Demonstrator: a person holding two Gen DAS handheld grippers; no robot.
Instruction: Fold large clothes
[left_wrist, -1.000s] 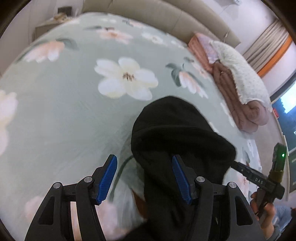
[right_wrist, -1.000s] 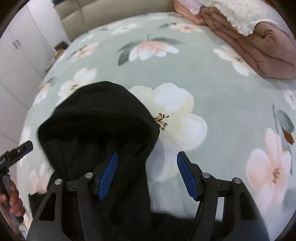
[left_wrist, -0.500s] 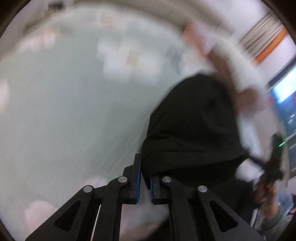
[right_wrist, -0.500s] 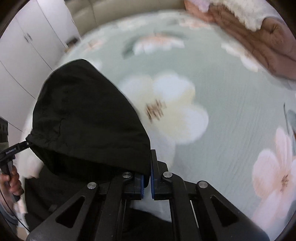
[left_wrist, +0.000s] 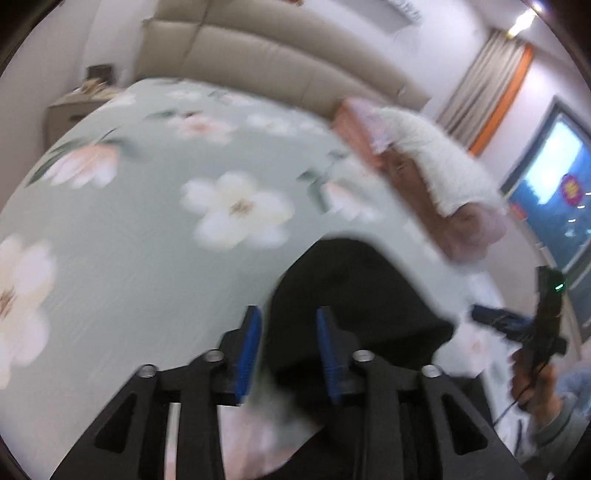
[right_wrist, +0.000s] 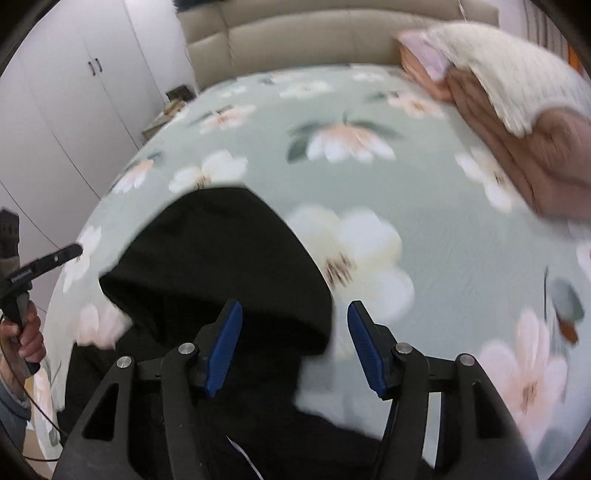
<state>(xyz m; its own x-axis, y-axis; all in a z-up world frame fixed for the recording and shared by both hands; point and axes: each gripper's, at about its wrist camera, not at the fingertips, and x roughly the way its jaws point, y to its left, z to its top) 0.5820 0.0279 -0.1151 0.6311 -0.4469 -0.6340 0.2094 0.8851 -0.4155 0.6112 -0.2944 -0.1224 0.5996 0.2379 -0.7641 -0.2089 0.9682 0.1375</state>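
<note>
On the bed (right_wrist: 461, 258), over the flowered green sheet, the black hooded garment (right_wrist: 221, 266) lies with its rounded hood toward the headboard and its body running back under your hands. Your left gripper (left_wrist: 286, 347) has just been opening its jaws, now at a middling gap, with the hood's left edge showing between the pads but nothing pinched. Your right gripper (right_wrist: 293, 343) has likewise just been opening, its jaws parted wider, over the hood's right edge and not pressing it.

Expect soft, limp, fairly thick cloth: it will sag and bunch, not slide or break. Take it at a seam or doubled edge, both sides level, so the fold stays square.

No containers are in view; only a folded pink quilt (right_wrist: 524, 155) with a cream blanket (right_wrist: 517, 81) on it, well apart.
</note>
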